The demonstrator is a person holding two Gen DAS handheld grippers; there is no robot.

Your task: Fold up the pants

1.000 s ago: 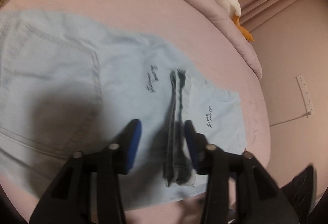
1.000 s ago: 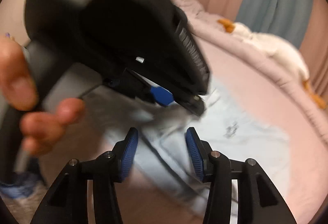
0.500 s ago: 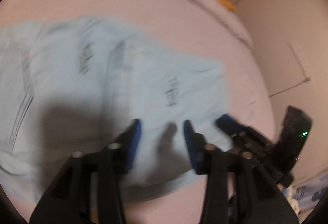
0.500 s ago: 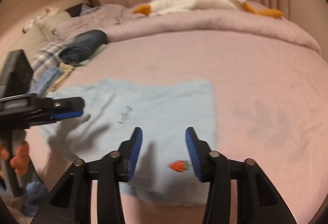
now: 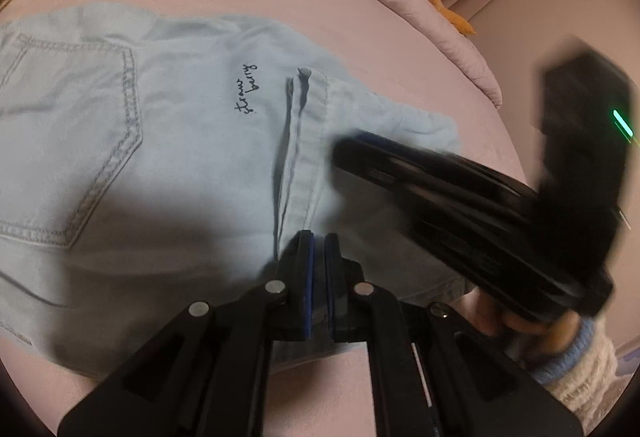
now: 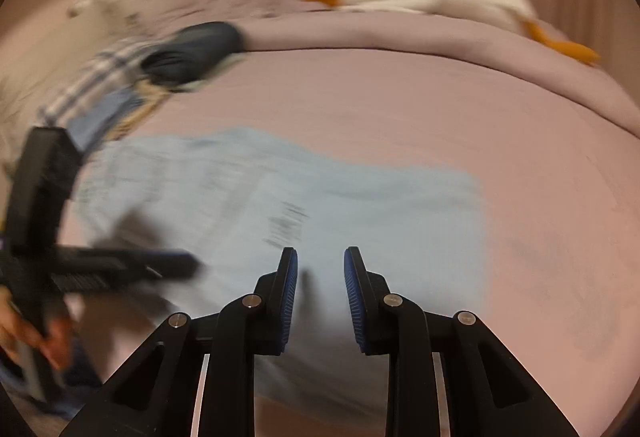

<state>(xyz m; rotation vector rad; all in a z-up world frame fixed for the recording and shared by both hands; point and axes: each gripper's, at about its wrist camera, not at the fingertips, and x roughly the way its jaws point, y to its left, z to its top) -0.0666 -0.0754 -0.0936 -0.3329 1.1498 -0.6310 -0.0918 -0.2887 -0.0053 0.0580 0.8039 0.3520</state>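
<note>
Since half second ago, left gripper [image 5: 316, 257] jaws gone from open to pinched together at near edge of pants [image 5: 168, 141], on folded hem ridge, lower centre of frame. Right gripper [image 6: 320, 293] narrowly open, empty, hovering over pants. Pants lie flat on pink bed [image 6: 400, 109], mid-frame. Denim soft, light, floppy; grab hem edge or corners. Right gripper angled low from right of frame.

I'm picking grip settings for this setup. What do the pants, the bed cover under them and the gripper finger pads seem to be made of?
The pants look like light-blue washed denim: matte, with double-stitched pocket seams. The bed cover looks like soft, matte pink woven cloth, smooth with faint creases; the fibre is unclear. The finger pads look like blue ribbed rubber or soft plastic set in glossy black hard-plastic fingers.
</note>
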